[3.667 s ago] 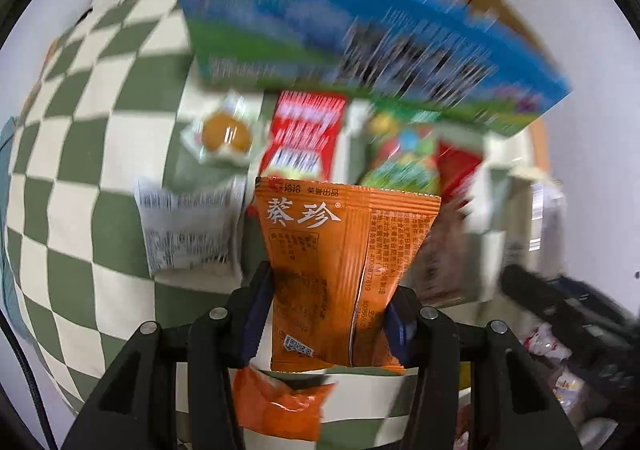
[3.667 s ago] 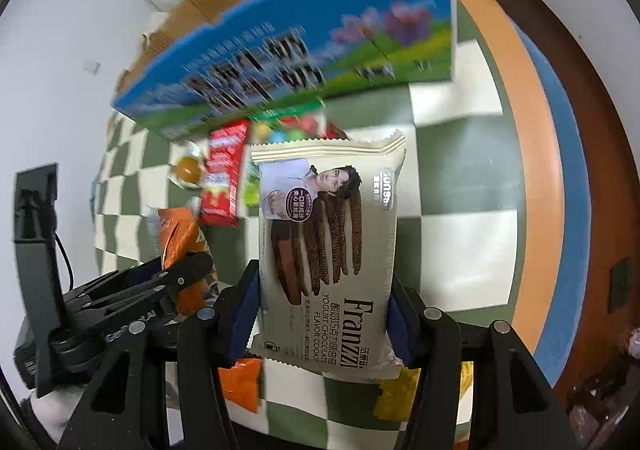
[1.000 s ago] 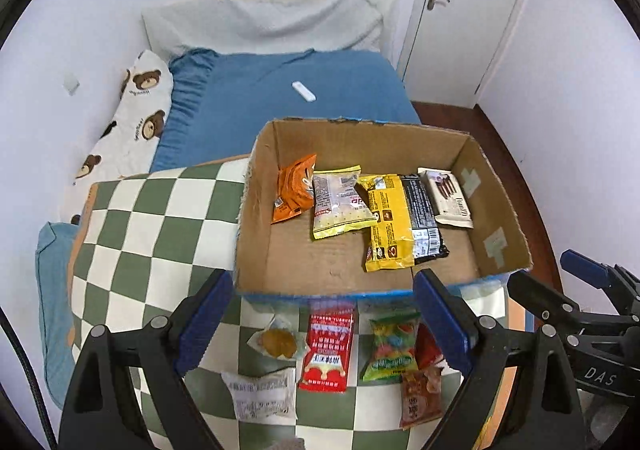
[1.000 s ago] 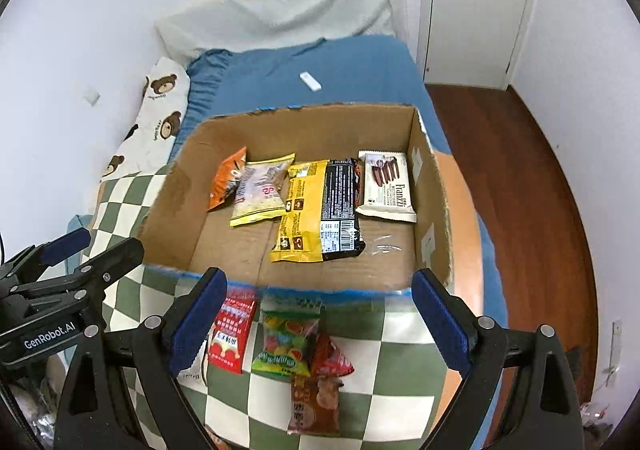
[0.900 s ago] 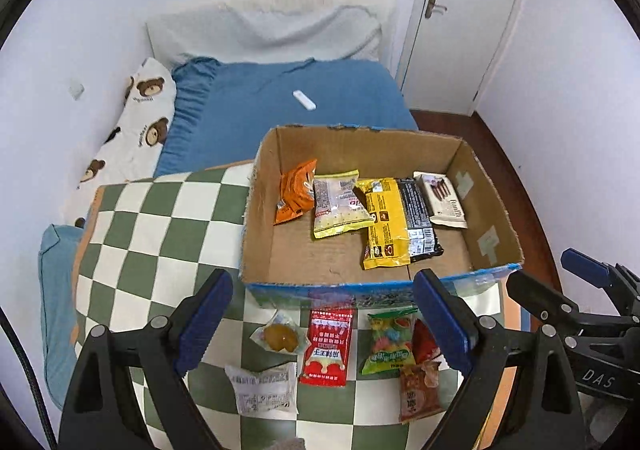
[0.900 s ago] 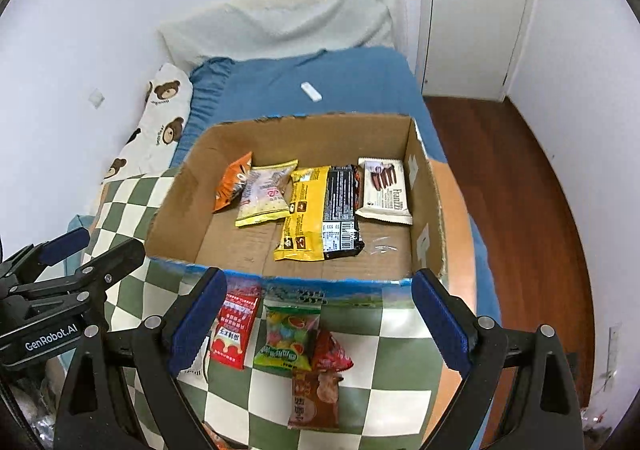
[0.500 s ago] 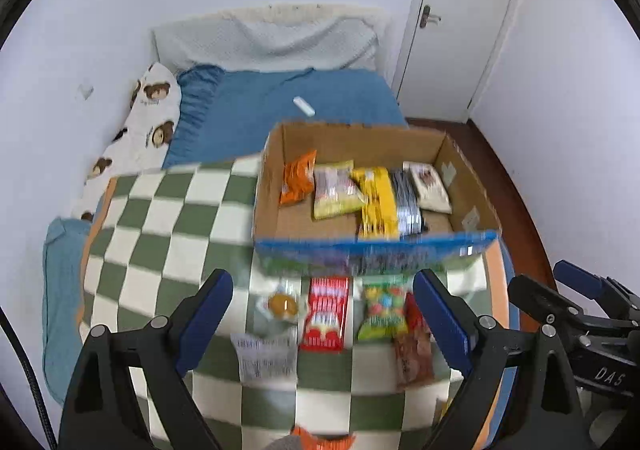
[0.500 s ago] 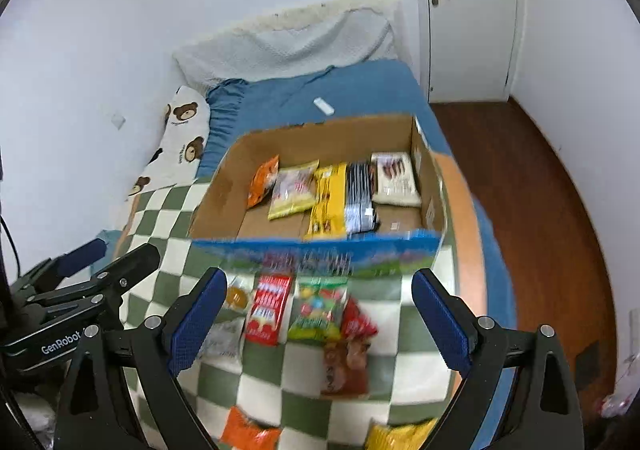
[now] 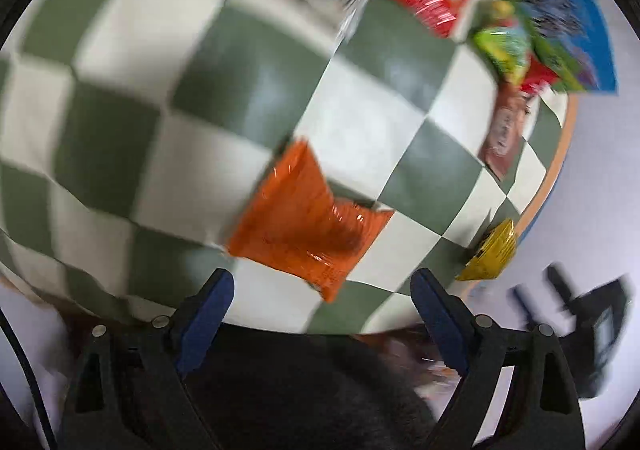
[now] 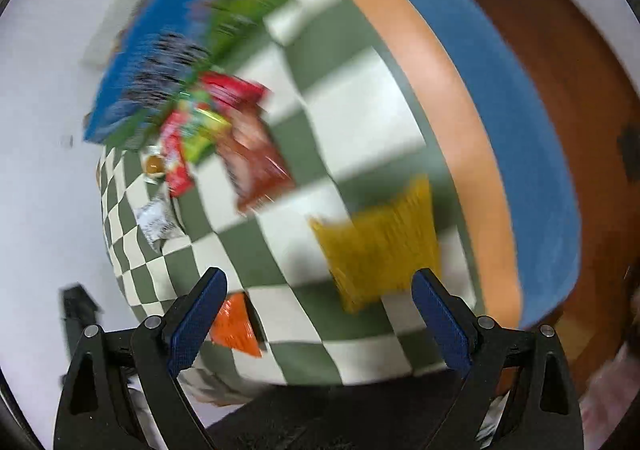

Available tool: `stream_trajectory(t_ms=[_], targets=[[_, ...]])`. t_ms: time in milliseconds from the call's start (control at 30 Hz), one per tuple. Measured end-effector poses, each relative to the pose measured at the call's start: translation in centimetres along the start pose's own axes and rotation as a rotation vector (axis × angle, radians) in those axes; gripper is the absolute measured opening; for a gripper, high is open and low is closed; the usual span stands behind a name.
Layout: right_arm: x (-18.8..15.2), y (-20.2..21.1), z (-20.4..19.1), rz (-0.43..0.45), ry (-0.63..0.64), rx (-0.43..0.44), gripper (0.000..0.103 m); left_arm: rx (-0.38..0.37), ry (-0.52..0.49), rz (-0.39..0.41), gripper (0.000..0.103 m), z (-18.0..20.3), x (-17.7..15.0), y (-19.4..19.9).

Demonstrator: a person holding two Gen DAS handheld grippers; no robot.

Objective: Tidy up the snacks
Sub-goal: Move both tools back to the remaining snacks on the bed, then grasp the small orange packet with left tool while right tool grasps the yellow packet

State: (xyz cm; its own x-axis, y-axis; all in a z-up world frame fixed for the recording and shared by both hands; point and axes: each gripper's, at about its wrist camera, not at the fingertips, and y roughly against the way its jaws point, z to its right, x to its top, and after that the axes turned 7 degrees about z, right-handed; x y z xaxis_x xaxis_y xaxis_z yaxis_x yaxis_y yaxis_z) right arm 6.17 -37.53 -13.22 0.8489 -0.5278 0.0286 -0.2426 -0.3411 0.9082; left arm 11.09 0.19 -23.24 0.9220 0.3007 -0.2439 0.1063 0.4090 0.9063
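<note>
Both views heavily blurred. Left gripper (image 9: 322,292) empty, jaws wide but closing, aimed steeply down at the orange packet (image 9: 306,226) lying flat near the near edge of the checkered cloth (image 9: 160,98); packet ahead of the tips, not yet between them. Right gripper (image 10: 318,290) empty too, jaws spread wide, bearing on the yellow packet (image 10: 380,242) close to the cloth's right edge, beside the orange border (image 10: 436,82).

Probably the reach-in for the next two pickups. Best done by squaring each pair of jaws across the packet's narrow width, lowering until the tips straddle the foil, then pinching at a crimped end rather than the puffed middle. Worth slowing down first; aim hard to trust at this speed.

Open cloth all round the orange packet, so plenty of room there. Less margin for the yellow one: edge and drop-off just beside it, a nudge outward likely to send it over. Remaining snacks (image 10: 224,138) bunched against the blue box (image 10: 180,30) at the far side, well apart from both targets.
</note>
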Motion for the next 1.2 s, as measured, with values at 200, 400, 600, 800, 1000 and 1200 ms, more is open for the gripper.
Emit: stream_trajectory(t_ms=[200,400,600,800,1000,1200], targets=[[-1.1,-3.6,3.7,-0.096,-0.217,0.071,0.096,-0.051,0.091,-0.046,0.089,0.7,1.9,-3.7],[0.6,-4.8,3.5,-0.062,-0.261,0.048,0.096,0.018,-0.029,0.046,0.087,4.4,3.6,-3.2],[3.0,-5.8,1.8,-0.016,-0.130,-0.076,0.092,0.173,-0.249,0.178,0.087,7.6,2.7,-1.3],[1.8,-7.2,-3.1,-0.011,0.284,-0.224,0.074,0.280,-0.438,0.274,0.087,10.0,-0.2,1.8],[0.8,-7.3,-4.1,-0.029,0.336,-0.221,0.085,0.262,-0.379,0.094,0.087,8.6,-1.8,-2.3],[2.0,-4.7,-2.2,-0.019,0.224,-0.163,0.086,0.215,-0.216,0.002,0.061,7.4,-0.5,-6.1]])
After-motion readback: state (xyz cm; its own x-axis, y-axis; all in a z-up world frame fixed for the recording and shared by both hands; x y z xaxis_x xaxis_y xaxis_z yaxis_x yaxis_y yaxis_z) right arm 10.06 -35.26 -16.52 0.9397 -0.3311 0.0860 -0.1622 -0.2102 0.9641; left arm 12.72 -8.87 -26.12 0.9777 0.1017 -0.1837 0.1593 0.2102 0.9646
